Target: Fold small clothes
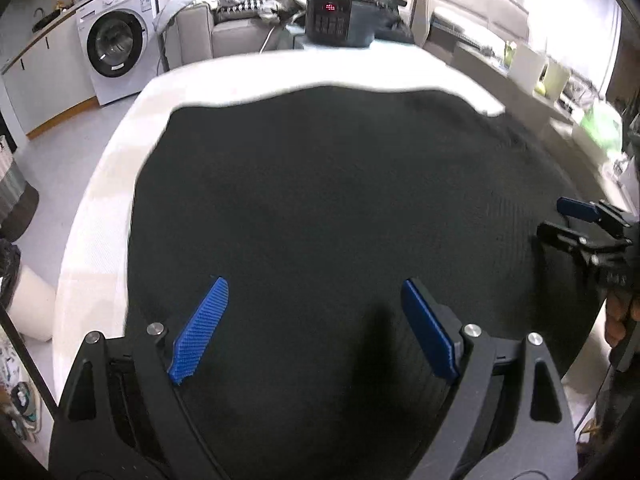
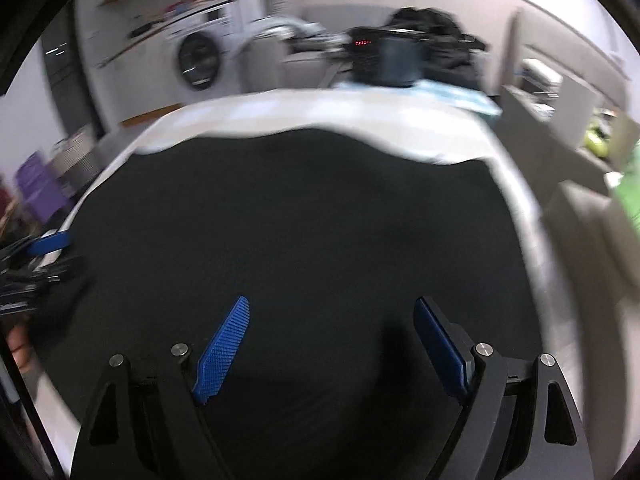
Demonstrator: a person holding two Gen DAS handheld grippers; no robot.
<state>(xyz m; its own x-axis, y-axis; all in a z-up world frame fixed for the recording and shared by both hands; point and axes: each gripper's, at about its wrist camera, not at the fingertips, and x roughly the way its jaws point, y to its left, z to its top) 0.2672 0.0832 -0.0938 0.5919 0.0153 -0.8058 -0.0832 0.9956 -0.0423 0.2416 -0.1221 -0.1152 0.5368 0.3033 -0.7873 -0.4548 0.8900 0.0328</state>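
Black garment [image 1: 340, 208], flat on white table [image 1: 100, 216]

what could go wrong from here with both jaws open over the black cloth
1. The black cloth lies flat and smooth on the white table, so the left gripper or right gripper may close without catching any fabric.
2. The cloth's far edge is wavy, so a fold could come out uneven.
3. Both views are blurred by motion, so a grab now could land off the intended spot.

washing machine [image 1: 118, 42], sofa [image 1: 224, 32], black appliance [image 1: 340, 20]
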